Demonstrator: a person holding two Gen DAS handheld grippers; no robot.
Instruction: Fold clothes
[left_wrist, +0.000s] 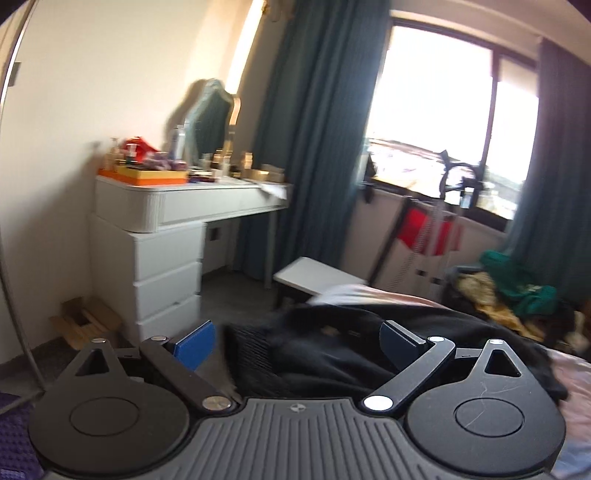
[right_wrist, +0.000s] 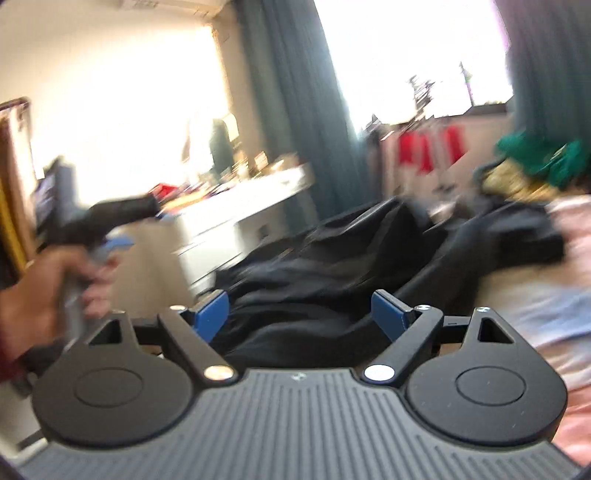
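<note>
A black garment (left_wrist: 332, 347) lies crumpled on the pale pink bed sheet (left_wrist: 569, 373). My left gripper (left_wrist: 297, 345) hangs just over its near edge with the blue pads wide apart and nothing pressed between them. In the blurred right wrist view the same black garment (right_wrist: 332, 273) spreads across the bed (right_wrist: 554, 306). My right gripper (right_wrist: 301, 314) is open above it, pads clear of the cloth. At the left of that view a hand (right_wrist: 40, 295) holds the other gripper (right_wrist: 110, 218).
A pile of green and yellow clothes (left_wrist: 517, 291) sits at the bed's far right. A white dressing table (left_wrist: 177, 206) with a mirror and bottles stands at the left wall. Teal curtains (left_wrist: 314, 129) frame the window. A white stool (left_wrist: 314, 277) stands beyond the bed.
</note>
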